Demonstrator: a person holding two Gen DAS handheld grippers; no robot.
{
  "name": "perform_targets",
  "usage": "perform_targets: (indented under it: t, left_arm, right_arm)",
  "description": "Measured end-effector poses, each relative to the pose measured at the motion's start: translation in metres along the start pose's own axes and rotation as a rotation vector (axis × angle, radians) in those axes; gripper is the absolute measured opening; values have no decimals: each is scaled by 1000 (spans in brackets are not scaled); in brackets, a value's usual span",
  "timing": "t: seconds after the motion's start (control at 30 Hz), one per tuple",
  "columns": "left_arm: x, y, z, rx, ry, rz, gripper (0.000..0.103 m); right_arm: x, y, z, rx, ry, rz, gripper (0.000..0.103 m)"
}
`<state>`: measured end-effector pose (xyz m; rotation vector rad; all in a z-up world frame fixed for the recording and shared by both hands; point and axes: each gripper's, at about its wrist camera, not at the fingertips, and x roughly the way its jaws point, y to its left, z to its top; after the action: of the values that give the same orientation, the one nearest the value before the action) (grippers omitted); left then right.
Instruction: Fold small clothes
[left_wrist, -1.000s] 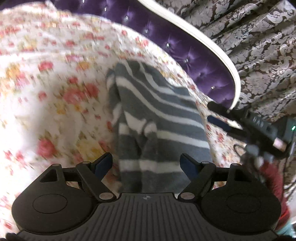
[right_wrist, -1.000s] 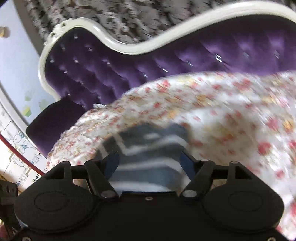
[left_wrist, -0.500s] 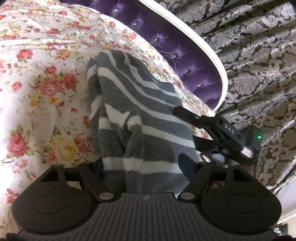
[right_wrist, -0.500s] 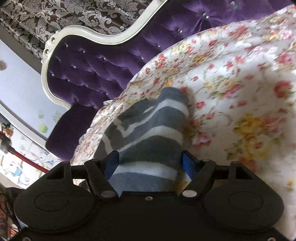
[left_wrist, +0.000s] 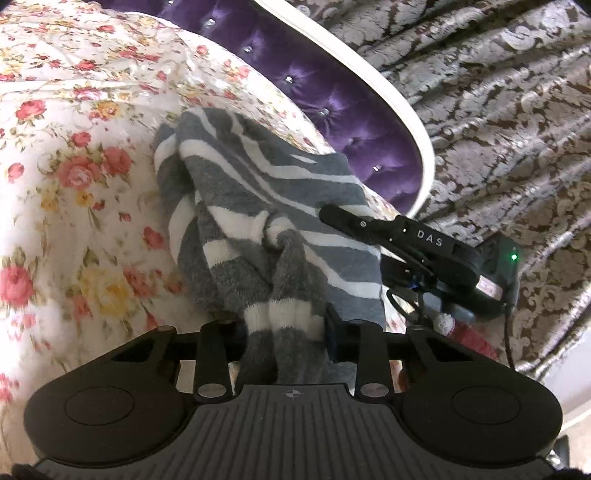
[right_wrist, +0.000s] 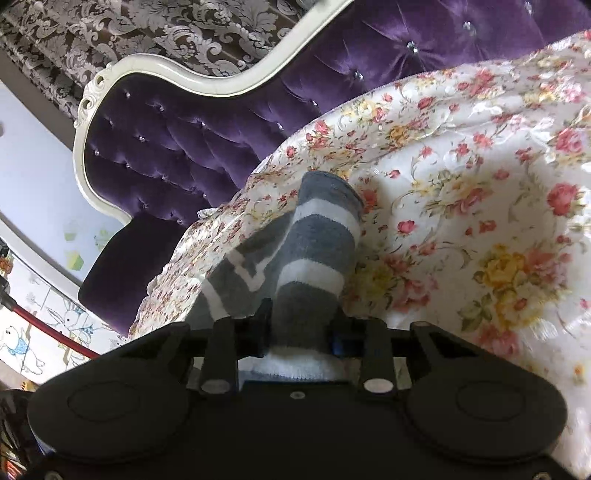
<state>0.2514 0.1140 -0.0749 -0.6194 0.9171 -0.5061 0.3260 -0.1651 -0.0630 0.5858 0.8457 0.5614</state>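
Note:
A grey and white striped fuzzy garment (left_wrist: 266, 221) lies bunched on the floral bedspread (left_wrist: 74, 155). My left gripper (left_wrist: 284, 325) is shut on its near edge, cloth pinched between the jaws. The right gripper's body (left_wrist: 413, 240) shows at the garment's right side in the left wrist view. In the right wrist view my right gripper (right_wrist: 301, 325) is shut on another end of the same striped garment (right_wrist: 314, 236), which stretches away over the floral bedspread (right_wrist: 480, 221).
A purple tufted headboard (right_wrist: 221, 110) with a white frame (left_wrist: 417, 122) borders the bed. Grey patterned curtains (left_wrist: 498, 110) hang behind it. The bed's edge drops off next to the headboard.
Both grippers were open around the garment; both have closed on it. The cloth has bunched up and gathered between the left jaws.

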Motion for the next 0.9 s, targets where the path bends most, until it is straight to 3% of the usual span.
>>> perform_targets:
  t: [0.37, 0.77, 0.9]
  left_arm:
    - [-46, -54, -76, 26, 36, -39, 32]
    - [-82, -84, -153, 58, 59, 13, 32]
    - [-84, -75, -169, 69, 40, 81, 32]
  right_arm:
    - [-87, 22, -57, 29, 34, -38, 41]
    - [-148, 37, -130, 30, 36, -29, 42]
    - [-149, 31, -141, -21, 10, -130, 44]
